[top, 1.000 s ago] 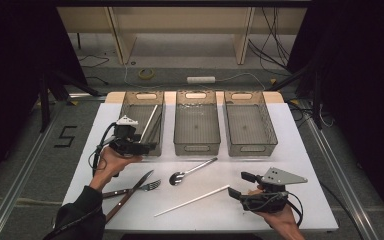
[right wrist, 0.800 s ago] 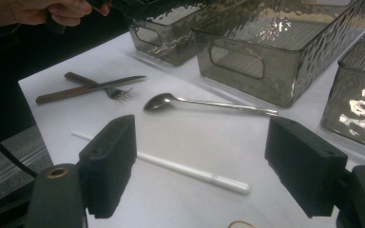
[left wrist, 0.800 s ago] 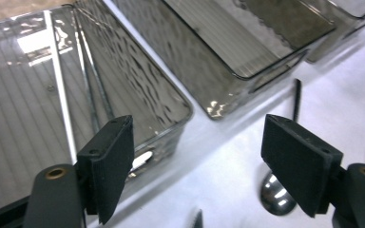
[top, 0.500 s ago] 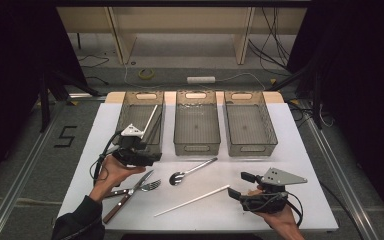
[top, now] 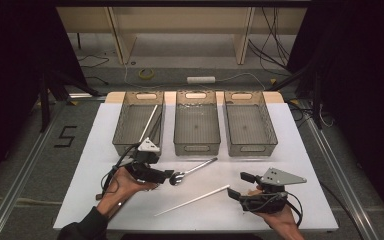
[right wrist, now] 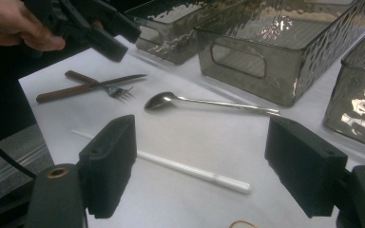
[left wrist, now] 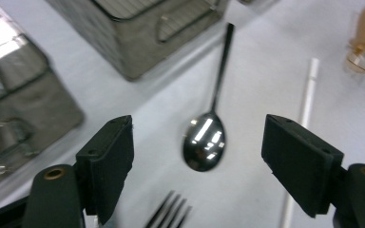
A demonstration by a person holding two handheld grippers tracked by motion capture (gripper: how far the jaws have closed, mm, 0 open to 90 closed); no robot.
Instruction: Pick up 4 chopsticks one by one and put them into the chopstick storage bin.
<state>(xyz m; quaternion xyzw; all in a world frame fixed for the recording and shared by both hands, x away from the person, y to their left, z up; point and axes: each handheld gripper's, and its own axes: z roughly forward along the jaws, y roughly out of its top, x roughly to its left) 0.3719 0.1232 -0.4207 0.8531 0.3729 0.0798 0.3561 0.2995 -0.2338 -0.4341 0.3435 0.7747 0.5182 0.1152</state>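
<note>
A black figure "5" is marked on the grey floor left of the table. Nothing else is legible.

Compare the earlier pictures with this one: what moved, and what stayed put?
The left gripper came away from the left bin toward the person and now hovers open by the spoon; nothing was gripped or released. The right gripper, white stick, fork and knife stayed put.

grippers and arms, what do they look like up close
Both are black two-jaw tools. The left gripper carries a pale three-cornered plate and a looping black cable; its arm wears a dark sleeve. The right gripper carries a grey three-cornered plate with small holes. The jaws end in blocky black pads.
</note>
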